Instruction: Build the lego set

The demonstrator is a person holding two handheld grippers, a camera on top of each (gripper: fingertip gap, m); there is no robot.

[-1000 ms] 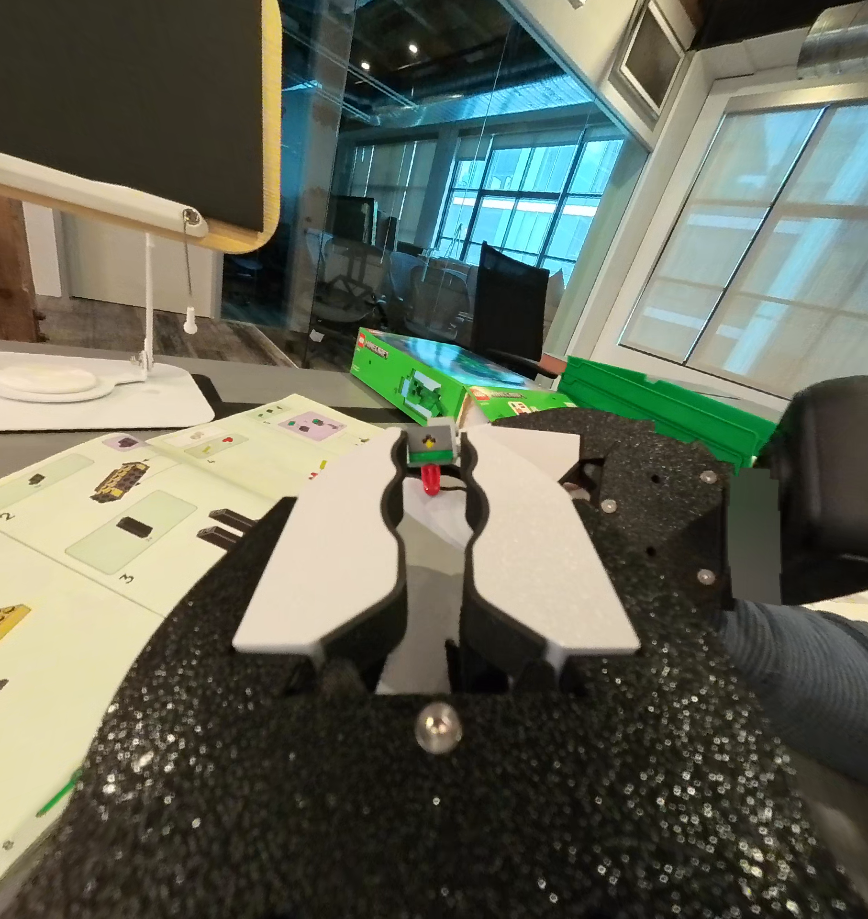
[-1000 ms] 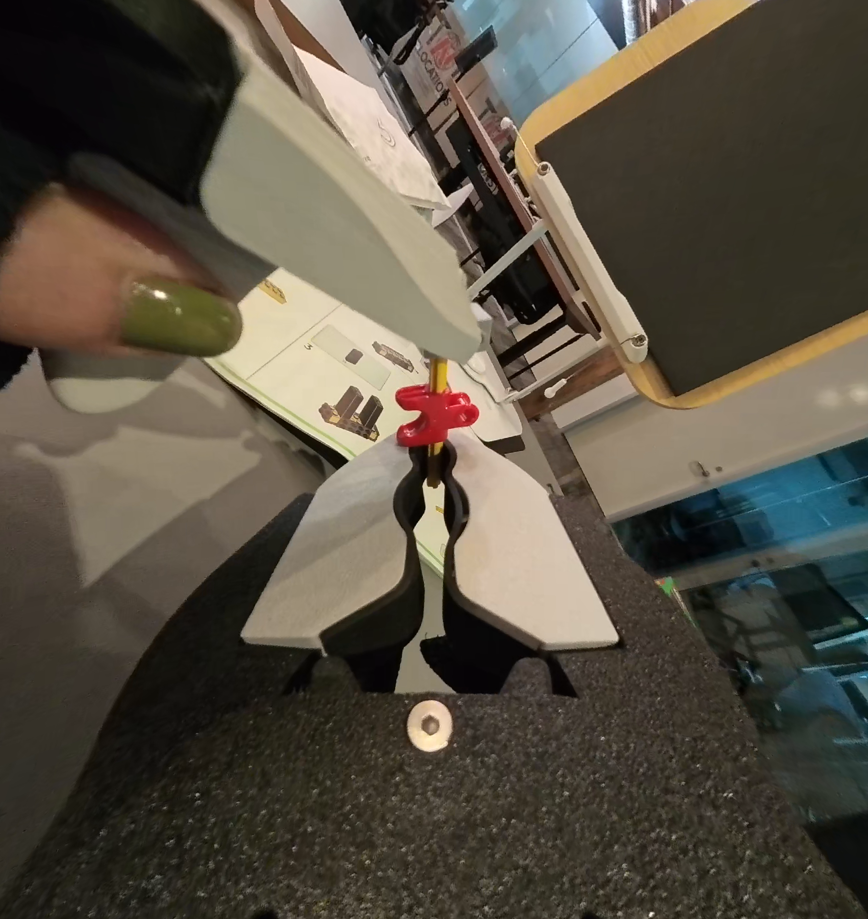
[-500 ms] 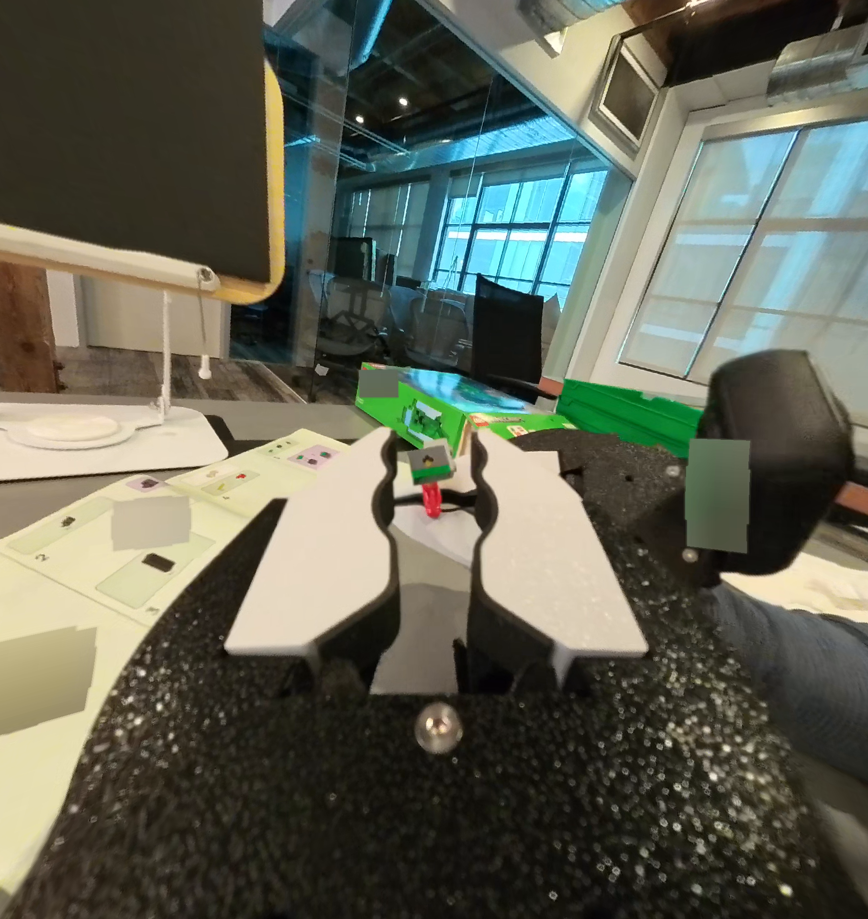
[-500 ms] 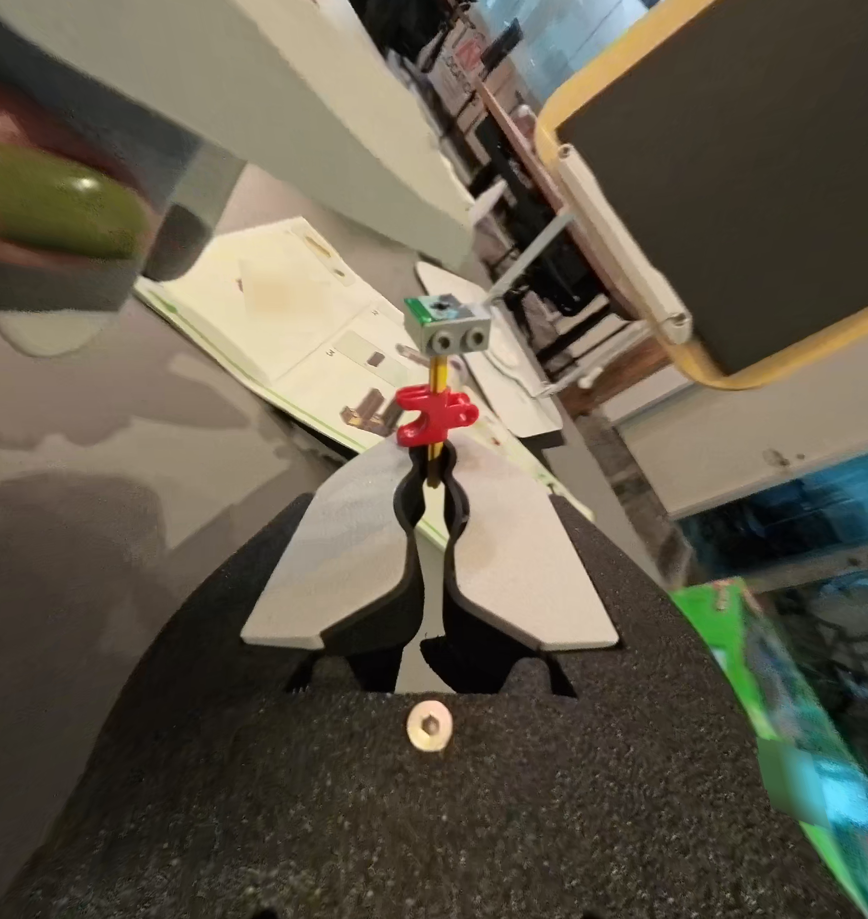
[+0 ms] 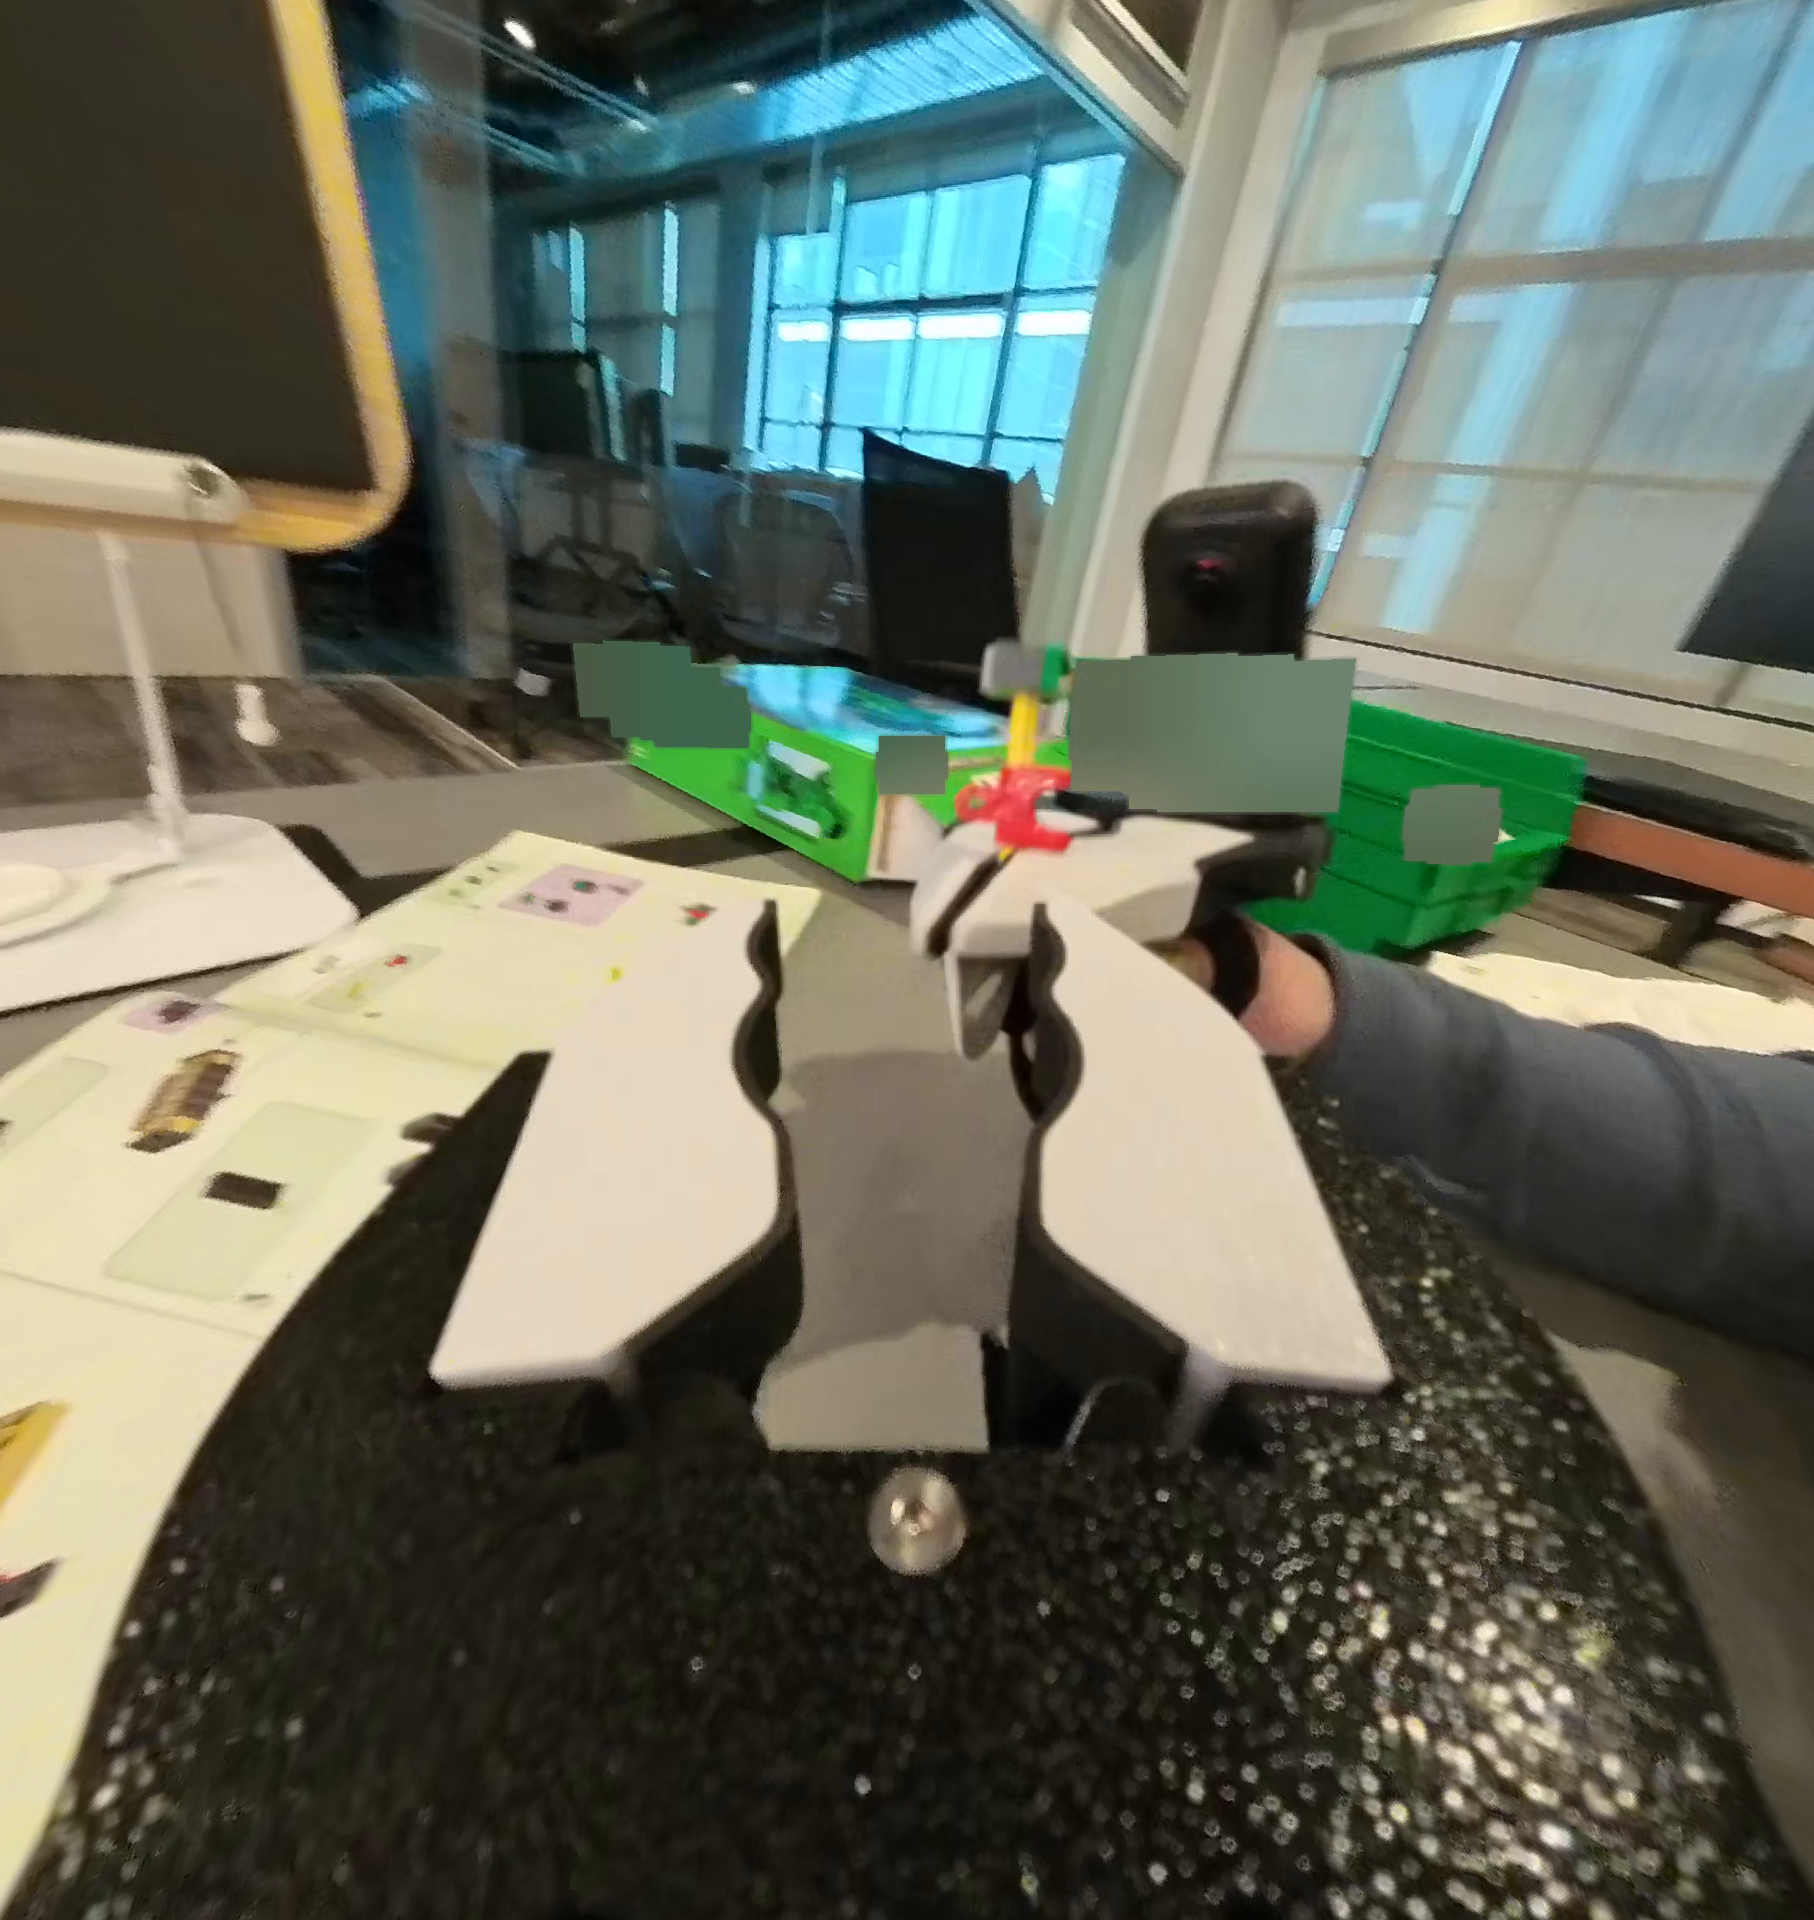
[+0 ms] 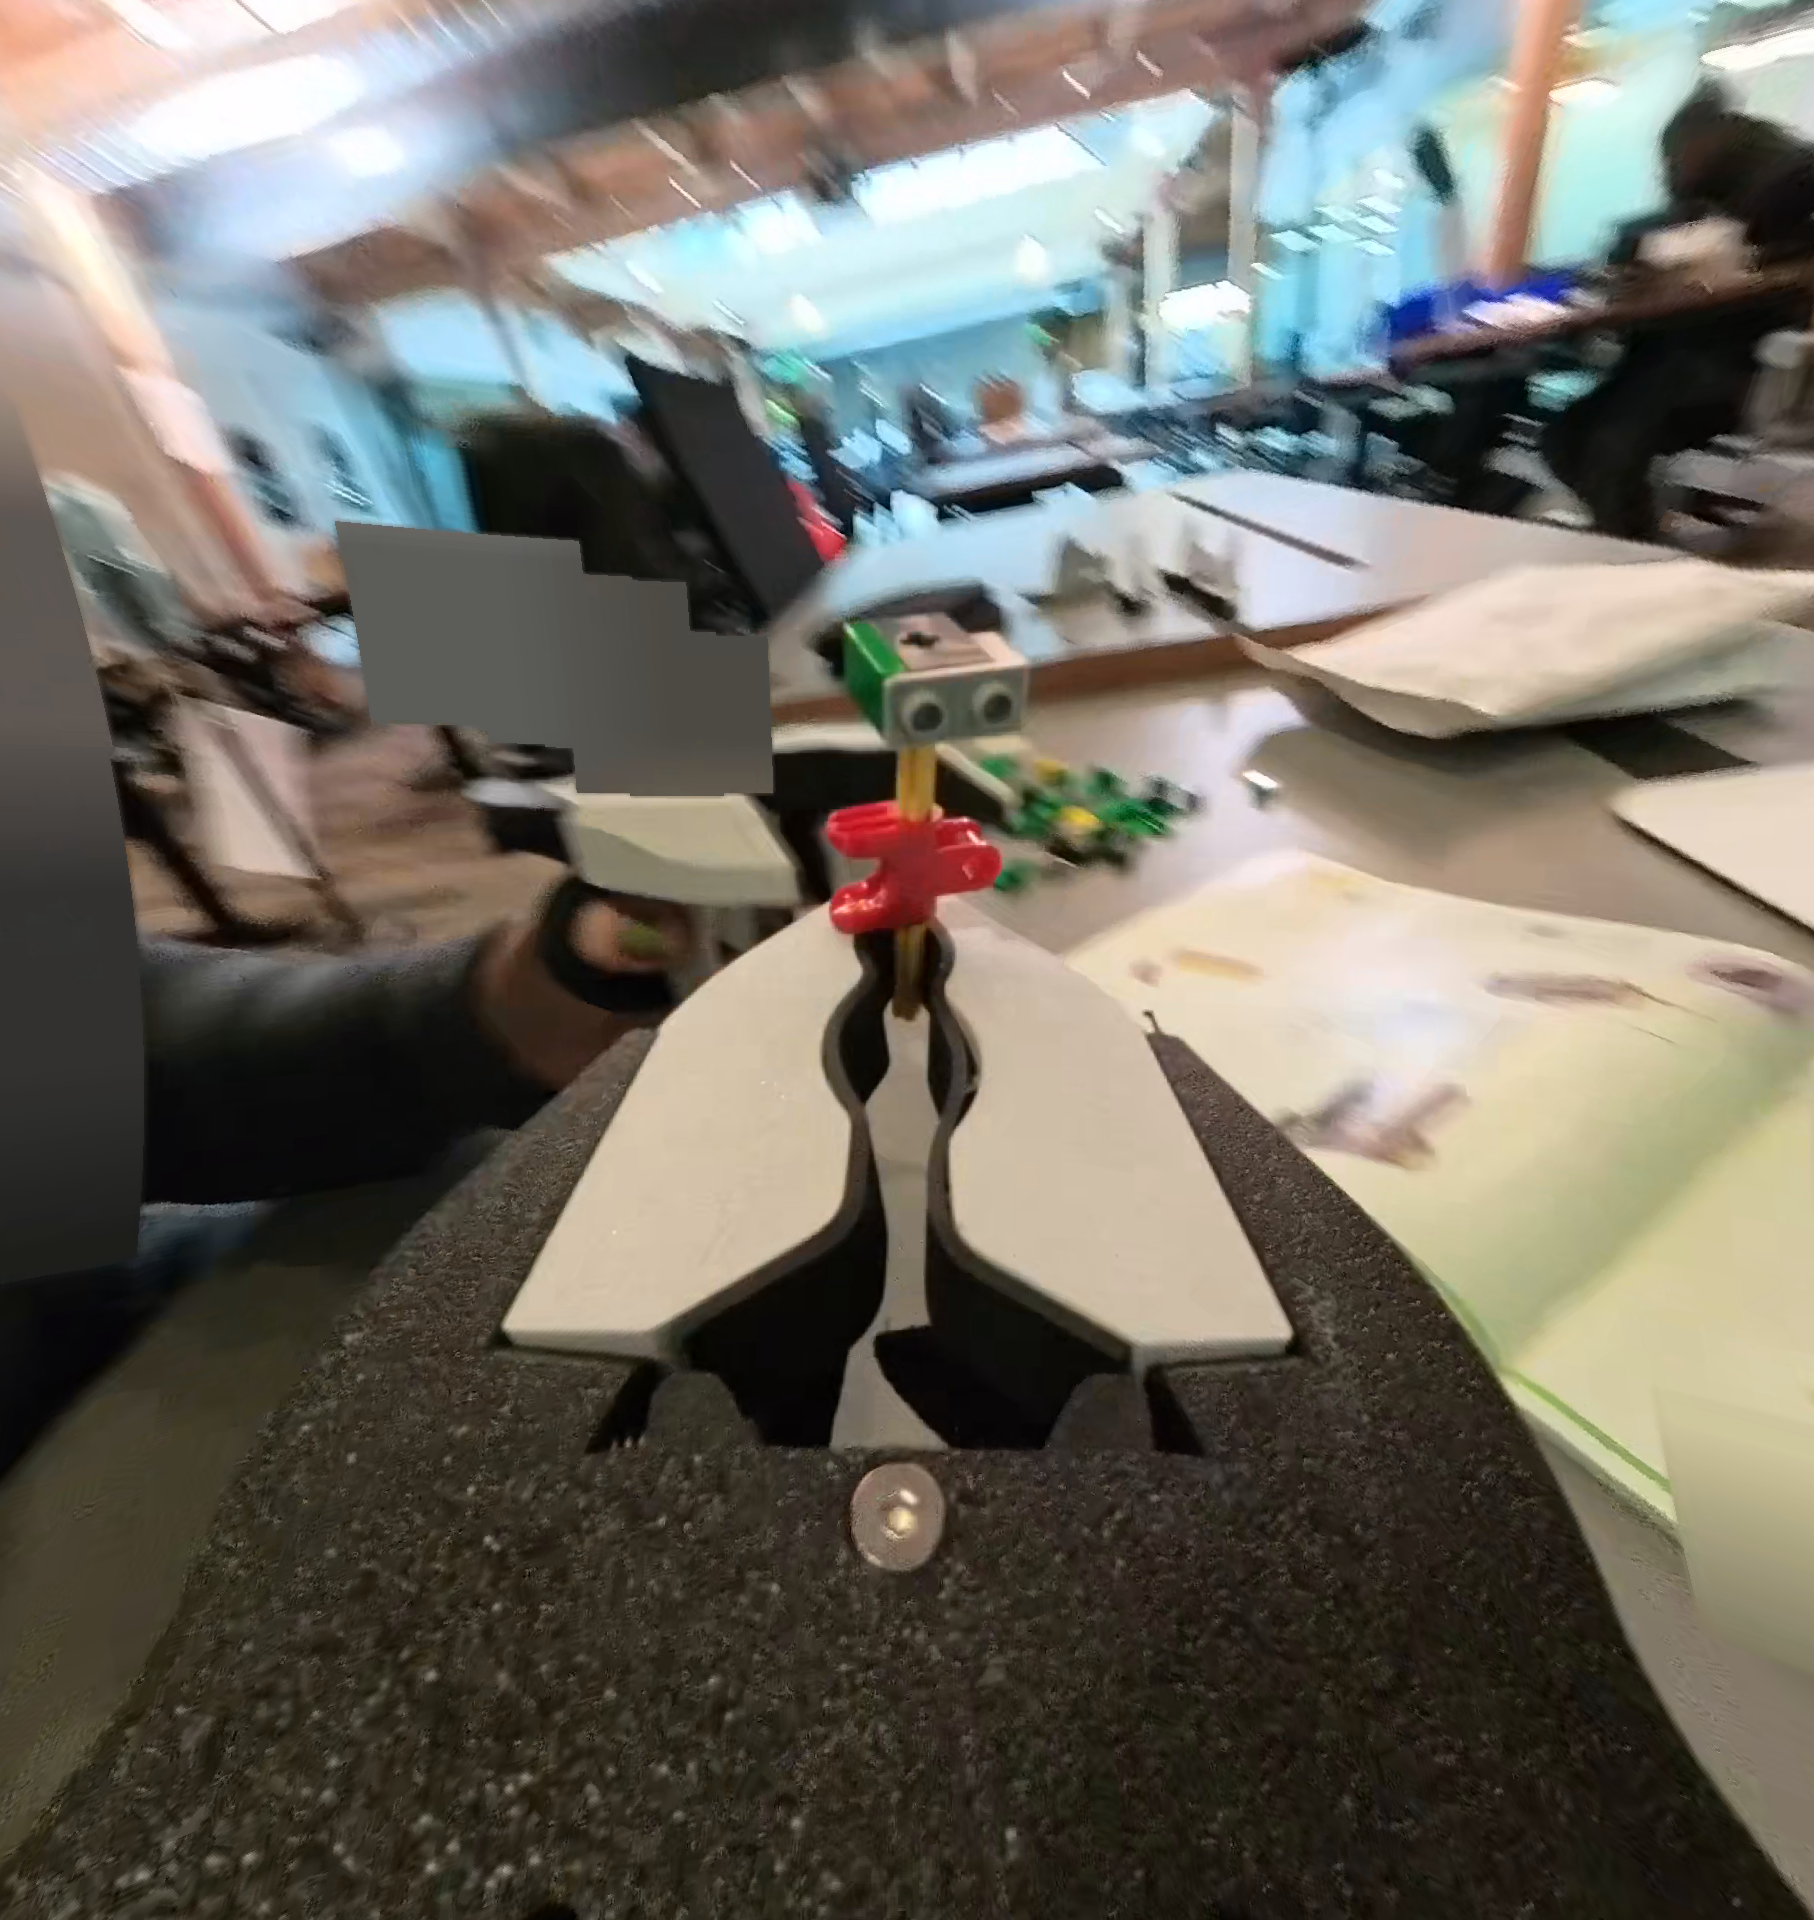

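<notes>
My right gripper point(image 6: 908, 961) is shut on a thin yellow axle point(image 6: 915, 784) that stands up from its tips. A red connector point(image 6: 908, 862) sits on the axle just above the fingers. A grey brick with a green plate point(image 6: 950, 691) caps the axle. In the left wrist view the same small assembly point(image 5: 1022, 748) stands in the right gripper point(image 5: 986, 873), just beyond my left gripper point(image 5: 903, 920). My left gripper is open and empty, its fingers spread wide over the grey table. It shows blurred at the left of the right wrist view point(image 6: 716, 852).
The open instruction booklet point(image 5: 259, 1091) lies on the table to the left. A green set box point(image 5: 778, 758) and a green bin point(image 5: 1443, 873) stand behind. A white lamp base point(image 5: 103, 904) is at far left. Loose green pieces point(image 6: 1079, 821) lie on the table. A sleeved arm point(image 5: 1557, 1122) crosses at the right. Less than 4 cm separates the two grippers' tips.
My left gripper has let go of the grey brick, opened wide and drawn back. My right gripper has swung round with the assembly, which now stands upright.
</notes>
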